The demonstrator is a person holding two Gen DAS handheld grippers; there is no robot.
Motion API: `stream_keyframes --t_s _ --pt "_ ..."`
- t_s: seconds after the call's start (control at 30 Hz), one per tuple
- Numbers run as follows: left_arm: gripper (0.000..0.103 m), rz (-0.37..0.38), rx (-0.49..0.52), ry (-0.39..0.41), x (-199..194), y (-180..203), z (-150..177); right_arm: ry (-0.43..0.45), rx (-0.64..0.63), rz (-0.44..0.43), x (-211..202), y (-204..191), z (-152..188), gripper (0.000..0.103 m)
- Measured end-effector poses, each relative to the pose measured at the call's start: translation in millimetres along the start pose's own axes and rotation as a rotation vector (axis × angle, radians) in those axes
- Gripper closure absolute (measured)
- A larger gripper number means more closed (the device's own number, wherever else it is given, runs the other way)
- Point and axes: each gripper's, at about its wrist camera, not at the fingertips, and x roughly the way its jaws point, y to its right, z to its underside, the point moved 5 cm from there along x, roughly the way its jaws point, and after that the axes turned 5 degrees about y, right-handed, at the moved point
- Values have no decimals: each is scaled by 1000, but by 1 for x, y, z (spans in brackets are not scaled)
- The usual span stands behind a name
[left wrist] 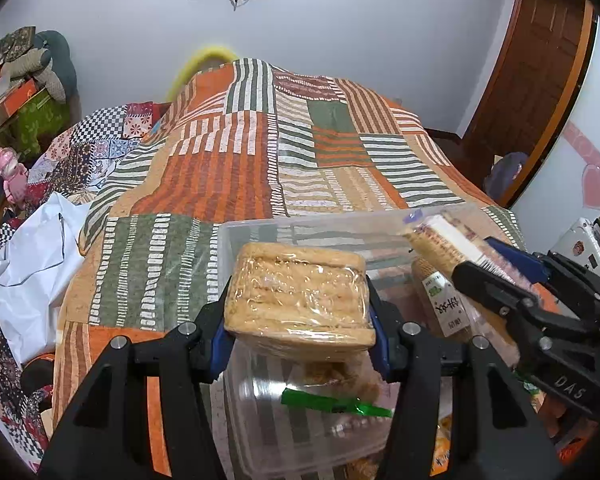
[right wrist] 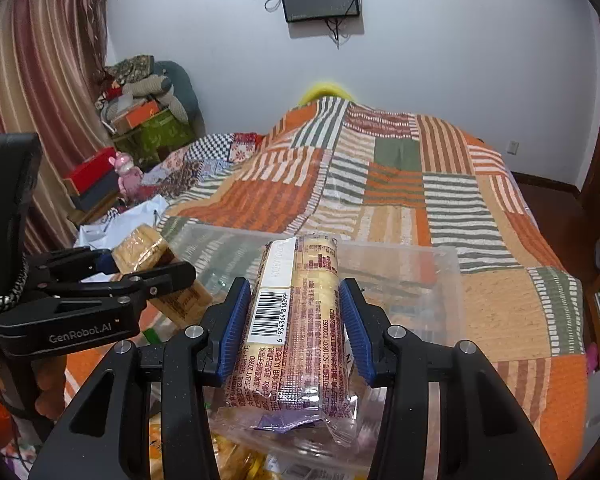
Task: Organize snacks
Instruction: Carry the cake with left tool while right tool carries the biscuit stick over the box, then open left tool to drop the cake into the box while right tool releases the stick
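Note:
My left gripper [left wrist: 298,312] is shut on a clear-wrapped block of tan biscuits [left wrist: 300,296] and holds it over a clear plastic bin [left wrist: 256,228] on the bed. My right gripper [right wrist: 294,328] is shut on a long cracker pack [right wrist: 296,320] with a barcode and red print, held above the same bin [right wrist: 440,256]. The right gripper also shows at the right of the left wrist view [left wrist: 492,264], and the left gripper at the left of the right wrist view [right wrist: 136,262]. More wrapped snacks [left wrist: 448,304] lie in the bin.
A patchwork orange, green and white quilt [left wrist: 260,152] covers the bed. A white plastic bag [left wrist: 24,264] lies at the left edge. Boxes and cushions [right wrist: 148,108] are stacked in the far left corner. Loose snack packets [right wrist: 236,456] lie below the grippers.

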Motion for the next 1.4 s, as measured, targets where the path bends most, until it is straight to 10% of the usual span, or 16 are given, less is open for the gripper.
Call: stream_keyframes --t_s 0.47,0.63,0.87,1.4 --pt "45 -15 17 -37 12 -3 0 -68 -2 5 17 2 11 59" --pt "24 -3 7 5 1 -4 -4 -42 -10 25 9 5 7 40" --pt "21 11 -26 28 -20 -12 -6 -15 -8 26 -10 10 2 37" --pt "15 -51 27 48 -86 -19 52 48 -43 77 -81 24 28 27"
